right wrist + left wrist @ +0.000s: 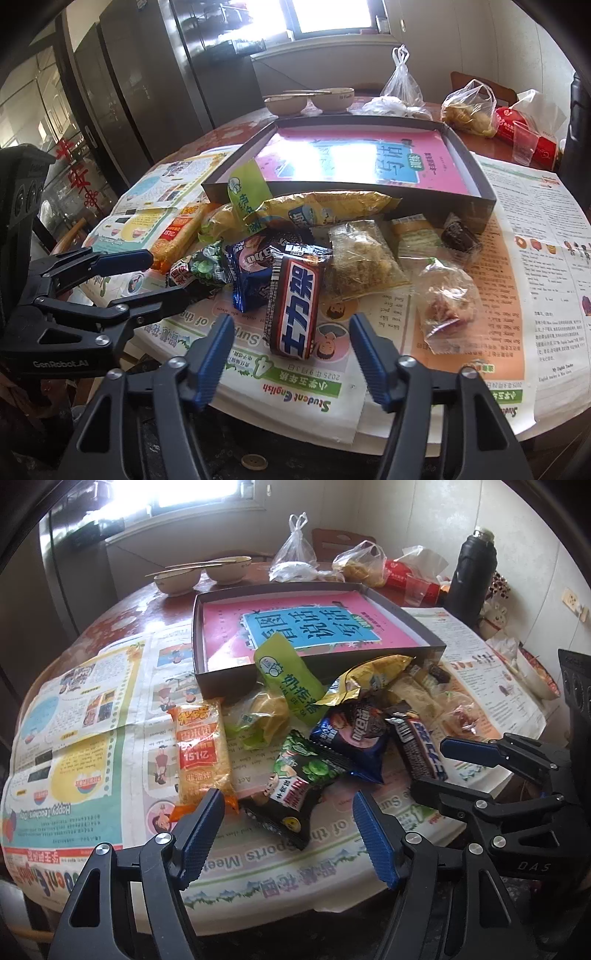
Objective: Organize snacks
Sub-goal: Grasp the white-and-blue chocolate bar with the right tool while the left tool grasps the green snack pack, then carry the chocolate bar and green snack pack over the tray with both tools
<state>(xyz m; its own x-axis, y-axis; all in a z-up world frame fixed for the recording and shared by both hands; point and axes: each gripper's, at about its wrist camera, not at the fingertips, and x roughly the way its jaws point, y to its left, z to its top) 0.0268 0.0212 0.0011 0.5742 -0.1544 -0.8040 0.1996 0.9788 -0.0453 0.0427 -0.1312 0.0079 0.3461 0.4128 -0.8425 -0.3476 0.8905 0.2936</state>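
Observation:
A pile of snack packets lies on newspaper in front of a shallow dark box (229, 681) (484, 199) lined with a pink sheet. My left gripper (288, 830) is open and empty, just short of a black-and-green pea packet (295, 779). An orange packet (201, 755) lies left of it. My right gripper (291, 354) is open and empty, its fingertips either side of the near end of a brown Snickers bar (295, 306). A blue cookie packet (251, 273), a clear cake packet (362, 262) and a yellow packet (332, 210) lie behind it.
Two bowls (203, 574) with chopsticks, plastic bags (295, 554), a plastic cup (524, 142) and a black flask (469, 568) stand behind the box. The round table's near edge (314, 432) is just below the grippers. Each gripper shows in the other's view.

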